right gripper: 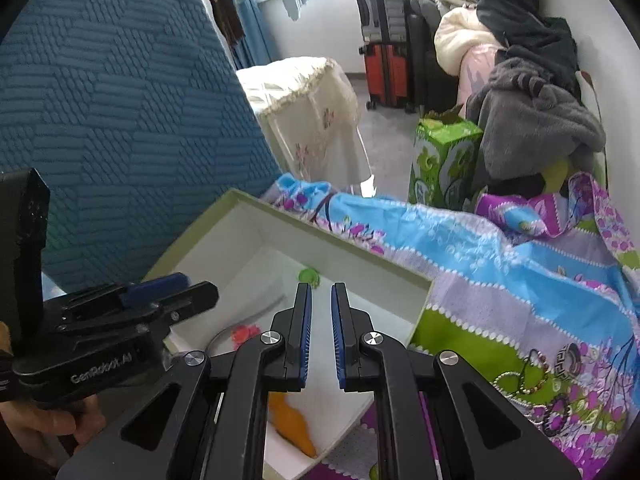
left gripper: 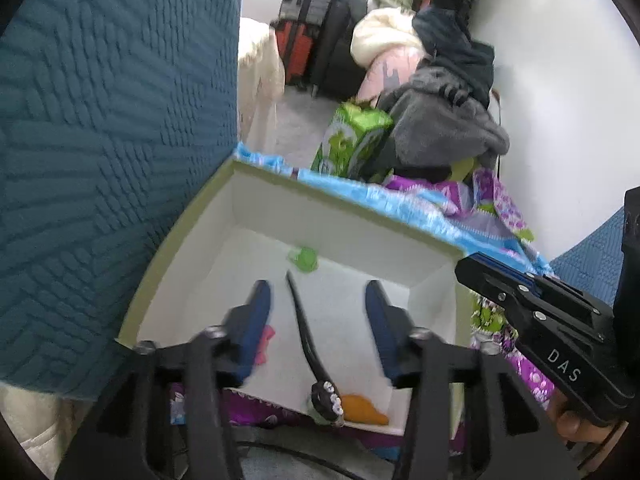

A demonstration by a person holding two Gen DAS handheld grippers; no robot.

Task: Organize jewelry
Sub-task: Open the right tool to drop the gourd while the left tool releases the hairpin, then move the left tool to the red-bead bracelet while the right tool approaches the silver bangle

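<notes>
A shallow white box with a green rim [left gripper: 192, 216] [right gripper: 360, 256] lies on a patterned bedspread. Inside lie a green hair tie [left gripper: 304, 258] [right gripper: 309, 276], a black hair clip with rhinestones [left gripper: 316, 364], a pink piece [left gripper: 265, 344] [right gripper: 244, 334] and an orange piece [left gripper: 364, 410] [right gripper: 294, 420]. My left gripper [left gripper: 318, 292] is open above the box, its fingers either side of the black clip, holding nothing. My right gripper [right gripper: 321, 296] hovers over the box with a narrow empty gap between its jaws. Bracelets and a patterned ring [right gripper: 568, 360] lie on the bedspread to the right.
A teal quilted cushion [left gripper: 100, 140] [right gripper: 120, 120] stands against the box's left side. A green carton [left gripper: 352, 140] [right gripper: 444, 160], a heap of clothes [right gripper: 532, 128], suitcases [right gripper: 384, 40] and a cloth-covered stand [right gripper: 308, 112] lie beyond the bed.
</notes>
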